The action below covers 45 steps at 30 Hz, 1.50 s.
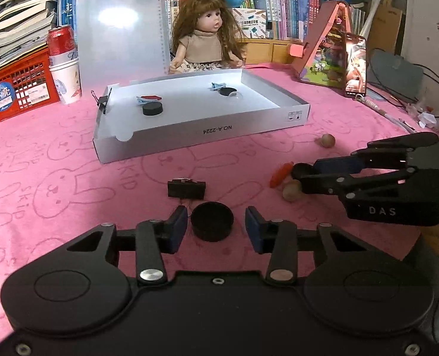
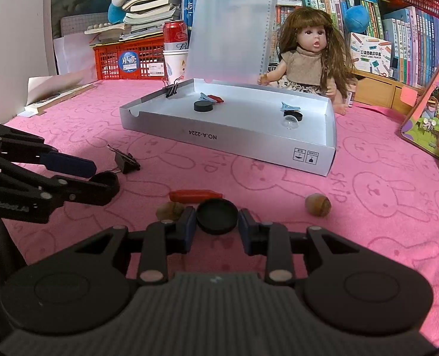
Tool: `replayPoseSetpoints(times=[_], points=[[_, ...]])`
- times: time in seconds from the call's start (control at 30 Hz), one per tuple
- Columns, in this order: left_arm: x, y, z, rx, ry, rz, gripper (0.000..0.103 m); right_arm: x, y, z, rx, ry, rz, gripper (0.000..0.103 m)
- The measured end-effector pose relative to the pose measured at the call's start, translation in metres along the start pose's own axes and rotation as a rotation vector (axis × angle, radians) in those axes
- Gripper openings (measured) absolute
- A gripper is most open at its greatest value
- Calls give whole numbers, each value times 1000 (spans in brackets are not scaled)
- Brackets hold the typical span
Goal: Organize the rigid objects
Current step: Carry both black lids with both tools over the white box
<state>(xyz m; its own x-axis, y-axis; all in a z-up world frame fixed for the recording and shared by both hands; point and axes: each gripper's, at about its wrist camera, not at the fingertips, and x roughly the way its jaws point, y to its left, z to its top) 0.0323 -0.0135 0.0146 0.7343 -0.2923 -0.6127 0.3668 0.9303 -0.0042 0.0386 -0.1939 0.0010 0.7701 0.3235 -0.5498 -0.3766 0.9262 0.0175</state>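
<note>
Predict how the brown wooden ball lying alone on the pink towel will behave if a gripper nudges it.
The round brown wooden ball would probably roll, since nothing touches or blocks it. The soft pink rabbit-print towel should slow it soon. It looks solid, so it is likely stiff, though its curved surface could slip from the flat pads of the right hand-held gripper.

Two black round caps [image 1: 212, 221] [image 2: 217, 217] are seen flat on the pink cloth [image 1: 71, 178], near its front edge. A red clip [image 2: 194, 195], two wooden nuts [image 2: 318, 204] and a black binder clip [image 1: 186, 189] lie nearby.
</note>
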Motion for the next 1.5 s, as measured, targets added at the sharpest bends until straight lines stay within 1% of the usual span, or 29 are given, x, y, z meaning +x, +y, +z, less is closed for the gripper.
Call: replayPoseSetpoints(times=[0.1,0.13,0.17,0.53,0.73,1.3,1.5], points=[[5,0,0,0,6,2,41,0,0,0,3,0,-2,37],[8,1,-1,-3,11,1,34,0,-1,0,3,0,-2,37],[9,1,-1,-7,11,7,31,0,-1,0,3,0,-3,37],[-3,-1,11,-17,-24,-23,31,-8,-5,7,37,-23,-41,36],[-9,-2,25,-16,-59,-13,31,-13,-6,16,51,-37,-73,36],[8,15,59,-66,-89,16,31,-5,-17,51,98,-80,-150,36],[17,20,66,-88,-89,24,31,4,-20,58,122,-78,-153,36]])
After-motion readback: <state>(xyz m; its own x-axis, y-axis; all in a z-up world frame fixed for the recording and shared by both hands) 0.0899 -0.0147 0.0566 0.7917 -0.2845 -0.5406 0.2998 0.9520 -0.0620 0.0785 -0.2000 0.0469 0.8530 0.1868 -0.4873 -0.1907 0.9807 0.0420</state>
